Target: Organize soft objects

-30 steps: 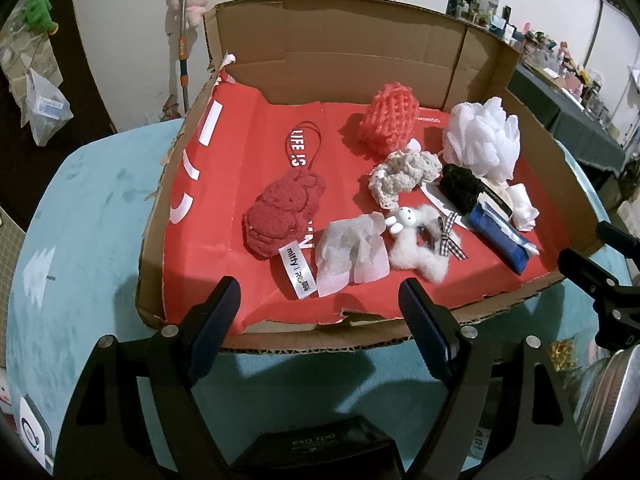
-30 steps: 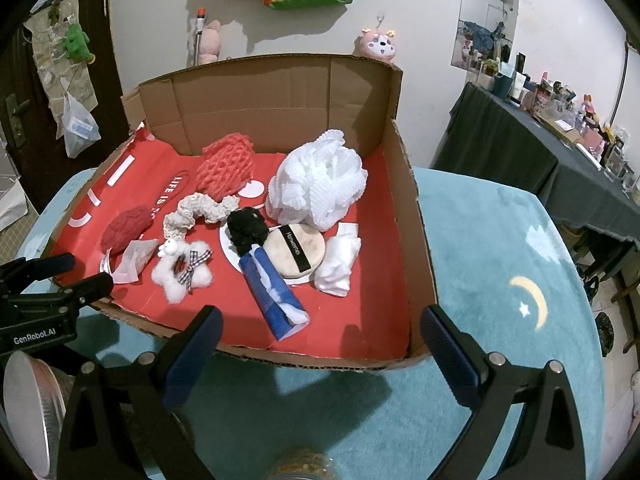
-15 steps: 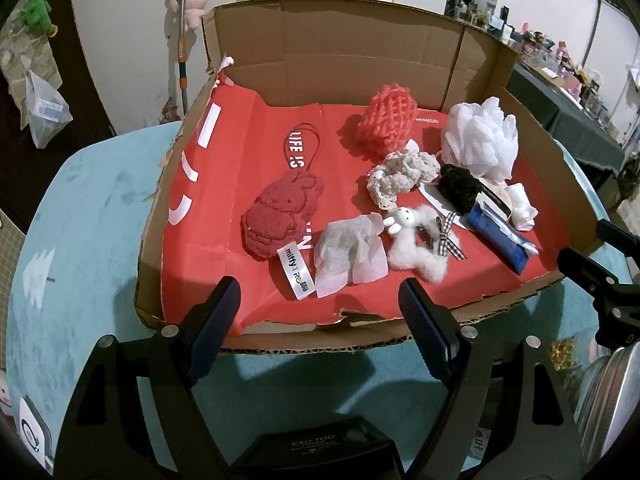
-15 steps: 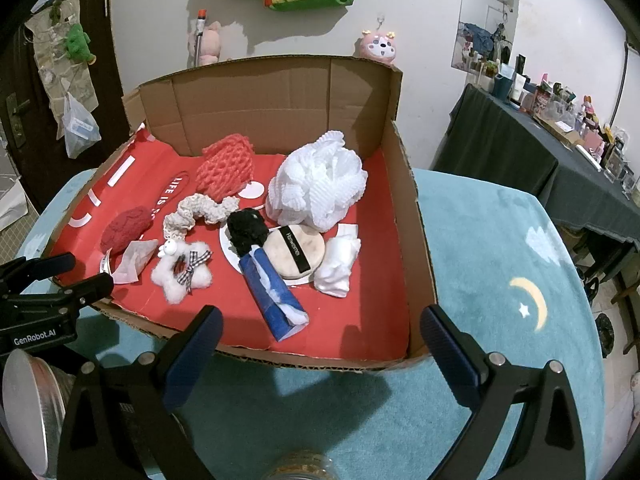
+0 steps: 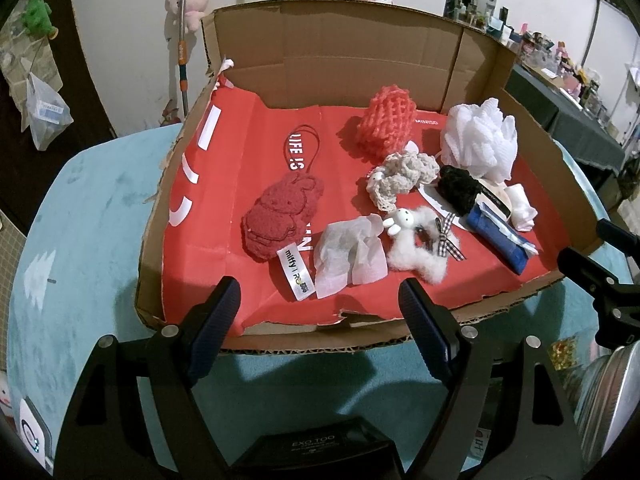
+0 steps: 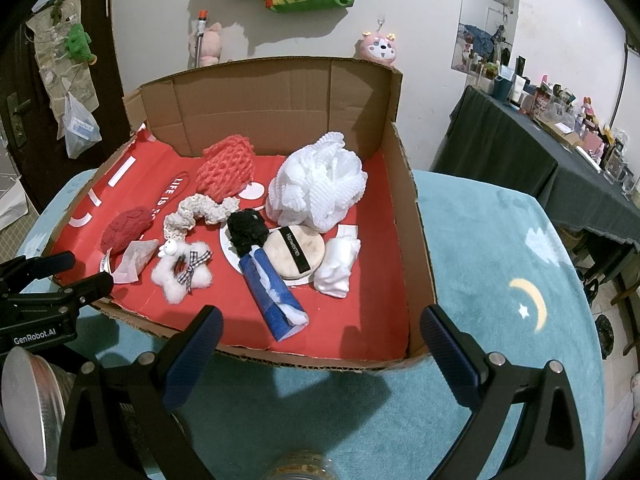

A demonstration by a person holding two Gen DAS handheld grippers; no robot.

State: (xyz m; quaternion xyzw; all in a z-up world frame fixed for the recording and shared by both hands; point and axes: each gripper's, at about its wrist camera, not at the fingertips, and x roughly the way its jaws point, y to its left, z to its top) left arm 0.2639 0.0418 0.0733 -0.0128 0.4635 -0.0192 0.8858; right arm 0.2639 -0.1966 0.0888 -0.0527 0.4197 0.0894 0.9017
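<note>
One shallow cardboard box (image 5: 340, 60) lined in red sits on the teal-covered tabletop (image 6: 500, 248), and ten soft things lie inside it, one of each: a red rabbit plush (image 5: 280, 216) with a white tag, a crumpled white tissue (image 5: 348, 256), a white fluffy star clip (image 5: 420, 248) with a checked bow, a cream crochet scrunchie (image 5: 400, 176), a coral foam net (image 5: 386, 124), a white mesh bath pouf (image 5: 480, 144), a black scrunchie (image 6: 246, 230), a round beige powder puff (image 6: 294, 254) with a black band, a white folded cloth (image 6: 338, 266) and a blue tissue pack (image 6: 274, 300). Nine of them crowd the right half and centre, many touching or overlapping; the rabbit plush lies a little apart to the left. The left third of the red floor is bare, as is a strip along the right wall and the front right corner. The back and right walls stand tall, the left wall is low, and the front edge is low and ragged, nearest both tools. The left gripper (image 5: 320, 316) and the right gripper (image 6: 320, 344) each hover over the tabletop just outside that front edge, fingers (image 5: 218, 320) wide apart and holding nothing. Open teal cloth lies on both sides of the box.
</note>
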